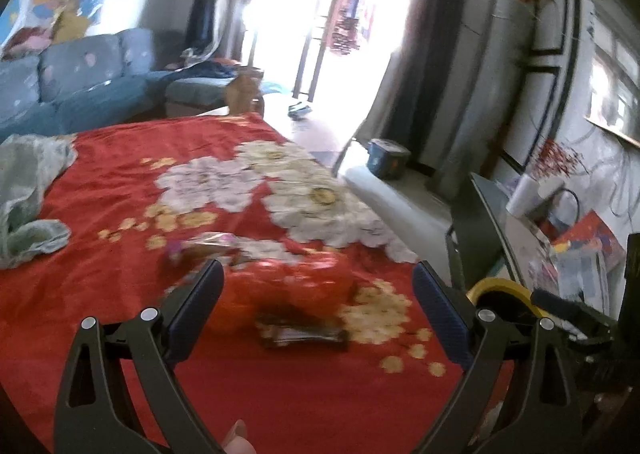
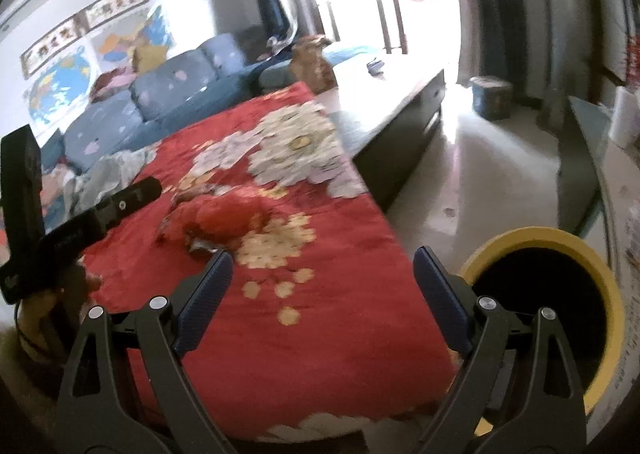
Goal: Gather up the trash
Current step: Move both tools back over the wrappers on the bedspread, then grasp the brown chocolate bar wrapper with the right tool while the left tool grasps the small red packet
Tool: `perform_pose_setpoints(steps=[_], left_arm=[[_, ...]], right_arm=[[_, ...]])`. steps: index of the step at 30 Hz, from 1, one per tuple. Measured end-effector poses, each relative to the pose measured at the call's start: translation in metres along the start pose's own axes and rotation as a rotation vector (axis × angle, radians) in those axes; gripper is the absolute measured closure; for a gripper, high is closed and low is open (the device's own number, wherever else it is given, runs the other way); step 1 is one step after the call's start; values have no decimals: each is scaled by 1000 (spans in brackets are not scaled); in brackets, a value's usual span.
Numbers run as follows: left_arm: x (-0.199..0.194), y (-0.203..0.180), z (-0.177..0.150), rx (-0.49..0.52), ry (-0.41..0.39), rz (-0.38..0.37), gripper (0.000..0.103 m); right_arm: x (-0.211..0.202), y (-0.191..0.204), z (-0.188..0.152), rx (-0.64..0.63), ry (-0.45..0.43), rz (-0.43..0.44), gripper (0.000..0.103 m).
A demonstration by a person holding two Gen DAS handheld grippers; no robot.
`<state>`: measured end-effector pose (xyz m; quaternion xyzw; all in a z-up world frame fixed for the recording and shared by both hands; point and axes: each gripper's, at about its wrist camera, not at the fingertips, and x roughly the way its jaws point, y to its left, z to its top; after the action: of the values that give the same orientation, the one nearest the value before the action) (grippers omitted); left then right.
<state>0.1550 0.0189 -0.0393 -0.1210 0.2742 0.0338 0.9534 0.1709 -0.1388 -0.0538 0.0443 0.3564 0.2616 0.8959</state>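
Both our left gripper point(image 1: 318, 304) and right gripper point(image 2: 322, 290) gape empty; blurred wrappers point(image 1: 280, 286) at 12 o'clock may slip, missing the yellow bin point(image 2: 560, 318).

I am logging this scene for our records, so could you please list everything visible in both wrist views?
Blanket: one, red with white and gold flowers, covering the table.
Snack wrappers: a small pile, red, orange and dark, mid-blanket; count unclear from blur.
Bin: one, yellow rim, black inside, off the blanket's right edge.
Cloth: one, pale green, crumpled on the blanket's left.
Sofa: one, blue, behind.
Bucket: one, blue, on the floor near the doorway.
Left gripper: open, above the wrappers.
Right gripper: open, over the blanket's near edge.
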Motion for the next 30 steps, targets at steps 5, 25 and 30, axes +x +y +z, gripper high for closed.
perform_pose_setpoints(steps=[5,25,30], left_arm=[[-1,32,1,-54,3,47,11],[28,122,-16,-228,131,109,31],[43,127,-21,-259,176,70,45]], right_arm=[[24,21,2,-22,52,37,20],[117,99,-1,-257,235,94,24],[130,104,-5,-274,266,103,38]])
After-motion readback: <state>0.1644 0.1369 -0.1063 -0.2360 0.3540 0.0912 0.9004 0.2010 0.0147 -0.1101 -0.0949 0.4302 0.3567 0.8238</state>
